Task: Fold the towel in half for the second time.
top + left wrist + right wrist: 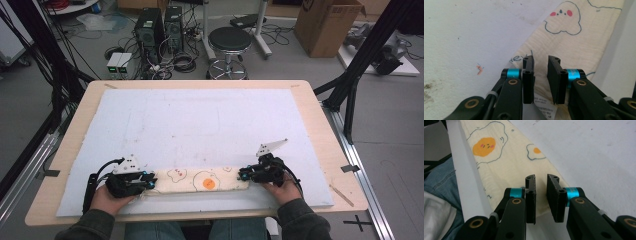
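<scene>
My left hand is covering much of my left gripper point(131, 179) from above, and the small white care label point(545, 106) under its jaws is too fine to read. Those jaws are standing slightly apart over the left end of the cream folded cloth printed with fried eggs point(200, 180), pressing on nothing. It is lying as a long strip near the front edge of the white foam sheet point(200, 120), running left to right. My right gripper point(250, 174) is hovering at its right end, jaws likewise parted, nothing clamped
</scene>
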Demonstrator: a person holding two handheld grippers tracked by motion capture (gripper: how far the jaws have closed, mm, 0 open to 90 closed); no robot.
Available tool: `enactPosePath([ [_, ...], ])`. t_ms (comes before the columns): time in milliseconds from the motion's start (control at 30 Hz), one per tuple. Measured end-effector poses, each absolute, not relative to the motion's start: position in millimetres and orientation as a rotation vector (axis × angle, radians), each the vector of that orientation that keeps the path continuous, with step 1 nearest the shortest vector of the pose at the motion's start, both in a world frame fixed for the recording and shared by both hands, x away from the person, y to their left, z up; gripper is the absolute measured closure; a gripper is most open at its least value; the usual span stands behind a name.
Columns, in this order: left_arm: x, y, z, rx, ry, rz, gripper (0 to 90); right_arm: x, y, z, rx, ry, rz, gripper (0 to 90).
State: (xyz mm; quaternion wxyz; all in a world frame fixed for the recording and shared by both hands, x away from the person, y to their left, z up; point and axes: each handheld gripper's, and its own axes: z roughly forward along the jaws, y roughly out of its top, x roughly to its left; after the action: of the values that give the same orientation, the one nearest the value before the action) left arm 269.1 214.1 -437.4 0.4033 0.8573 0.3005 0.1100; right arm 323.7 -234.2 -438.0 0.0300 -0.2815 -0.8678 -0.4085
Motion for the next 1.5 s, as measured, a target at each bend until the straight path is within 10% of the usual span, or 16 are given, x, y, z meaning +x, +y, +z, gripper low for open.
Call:
enactPosePath([
  [967, 292.0, 218.3, -434.6, 2.052, 0.918, 0.237, 52.6, 339.8, -234.7, -436.7, -1.007, -2.683, -1.287, 59.2],
  [1500, 290.9, 211.5, -439.4, 2.126, 0.886, 0.185, 60.6, 335.7, -227.2, -439.6, -0.94, -2.704, -1.211, 74.8],
])
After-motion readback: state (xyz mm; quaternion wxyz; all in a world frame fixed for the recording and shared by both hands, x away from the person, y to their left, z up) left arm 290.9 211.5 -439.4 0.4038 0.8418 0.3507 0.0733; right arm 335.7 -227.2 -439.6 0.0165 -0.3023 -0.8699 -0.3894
